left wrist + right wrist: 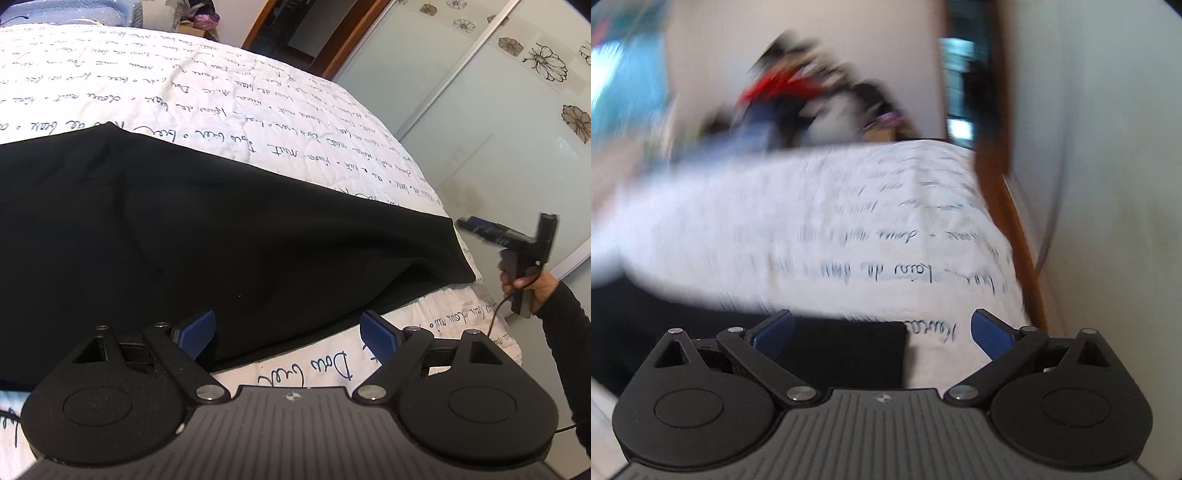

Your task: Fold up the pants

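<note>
The black pants [192, 229] lie spread flat on a white bedspread [229, 96] printed with handwriting. My left gripper [288, 336] is open and empty, just above the pants' near edge. My right gripper [882, 332] is open and empty over a corner of the pants [842, 350] near the bed's edge; that view is motion-blurred. The right gripper also shows in the left wrist view [517, 240], held in a hand off the bed's right side, beyond the pants' end.
Frosted sliding wardrobe doors with flower prints [498, 110] stand close to the bed's right side. A doorway with wooden frame [295, 33] is at the back. A pile of clothes [812, 103] sits beyond the bed.
</note>
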`<control>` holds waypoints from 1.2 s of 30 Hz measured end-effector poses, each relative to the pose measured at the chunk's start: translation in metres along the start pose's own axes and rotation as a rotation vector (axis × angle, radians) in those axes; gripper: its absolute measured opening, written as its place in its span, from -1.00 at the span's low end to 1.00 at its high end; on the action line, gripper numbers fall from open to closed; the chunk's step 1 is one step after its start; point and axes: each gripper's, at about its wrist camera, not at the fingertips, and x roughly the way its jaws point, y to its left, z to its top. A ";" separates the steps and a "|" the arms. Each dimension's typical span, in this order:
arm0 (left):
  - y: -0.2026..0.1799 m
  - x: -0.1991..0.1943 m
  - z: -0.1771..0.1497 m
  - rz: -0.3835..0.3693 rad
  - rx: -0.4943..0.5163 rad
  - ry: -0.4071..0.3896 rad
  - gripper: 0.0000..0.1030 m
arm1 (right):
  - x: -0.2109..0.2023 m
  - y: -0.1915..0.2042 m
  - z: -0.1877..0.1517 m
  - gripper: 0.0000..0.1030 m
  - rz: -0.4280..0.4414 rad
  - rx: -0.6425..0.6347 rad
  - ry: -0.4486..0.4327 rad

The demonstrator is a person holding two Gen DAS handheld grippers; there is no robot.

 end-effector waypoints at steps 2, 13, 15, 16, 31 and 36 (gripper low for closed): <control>0.001 -0.001 -0.002 0.013 -0.006 0.002 0.74 | 0.016 0.005 -0.001 0.89 0.020 -0.069 0.056; -0.006 0.019 0.014 0.036 0.042 0.025 0.74 | 0.035 0.005 0.009 0.01 0.107 -0.100 0.142; -0.017 0.028 0.018 0.049 0.105 0.009 0.74 | 0.023 0.007 0.009 0.01 0.115 -0.118 0.121; -0.023 0.033 0.019 0.055 0.140 -0.002 0.74 | 0.022 0.010 0.009 0.01 0.117 -0.134 0.120; -0.077 0.092 -0.003 0.120 0.412 0.032 0.80 | -0.001 0.008 0.003 0.01 0.167 -0.106 0.068; -0.075 0.090 -0.002 0.110 0.391 0.034 0.80 | 0.008 0.007 0.000 0.03 0.206 -0.101 0.101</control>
